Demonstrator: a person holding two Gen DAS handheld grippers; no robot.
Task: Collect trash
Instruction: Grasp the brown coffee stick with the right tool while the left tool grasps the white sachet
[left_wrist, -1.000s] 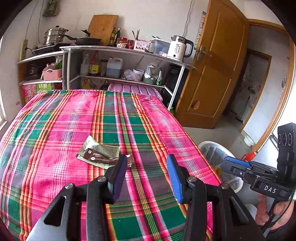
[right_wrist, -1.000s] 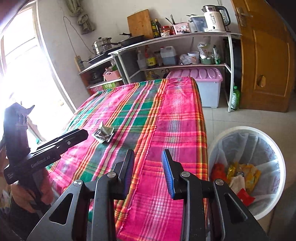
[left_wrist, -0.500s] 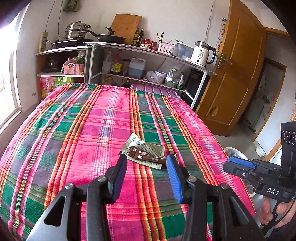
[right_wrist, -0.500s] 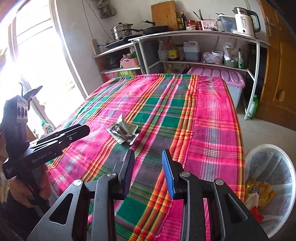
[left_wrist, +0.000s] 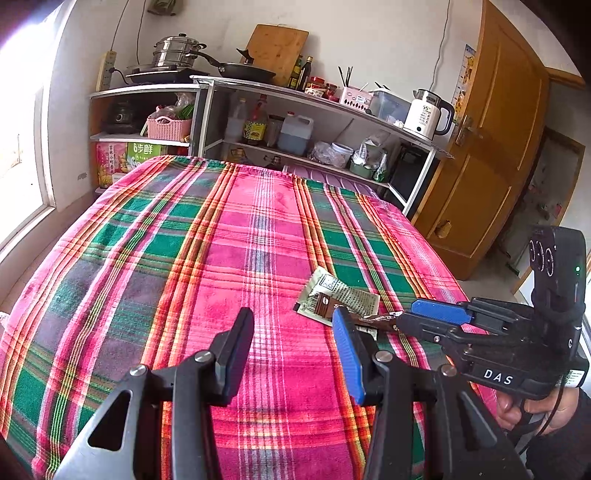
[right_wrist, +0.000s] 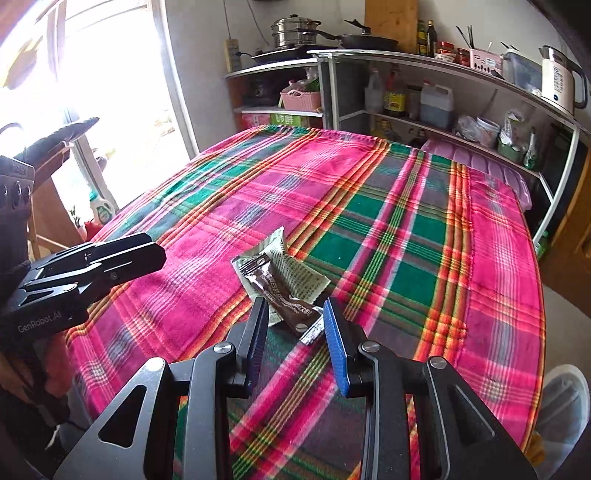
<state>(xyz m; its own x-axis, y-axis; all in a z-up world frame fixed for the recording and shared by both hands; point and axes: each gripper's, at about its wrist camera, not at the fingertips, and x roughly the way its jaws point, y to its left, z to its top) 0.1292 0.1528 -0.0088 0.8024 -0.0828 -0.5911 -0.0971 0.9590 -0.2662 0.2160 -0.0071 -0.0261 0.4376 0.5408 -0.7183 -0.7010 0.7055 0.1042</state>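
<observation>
Hovering spread-open, right gripper (right_wrist: 295, 328) straddles the brown wrapper's (right_wrist: 284, 295) near end; it looks light, crinkly, slippery, so I'd pinch that end; left gripper (left_wrist: 291, 350) idles agape

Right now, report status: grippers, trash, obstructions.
Right gripper open, jaws either side of brown wrapper. Left gripper open, empty. Wrappers flat on plaid cloth. Nothing in the way.

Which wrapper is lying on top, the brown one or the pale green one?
The brown wrapper is on top. It lies slantwise across the pale green wrapper, which peeks out on both sides. Its near end reaches between the fingers of the open right tool.
</observation>
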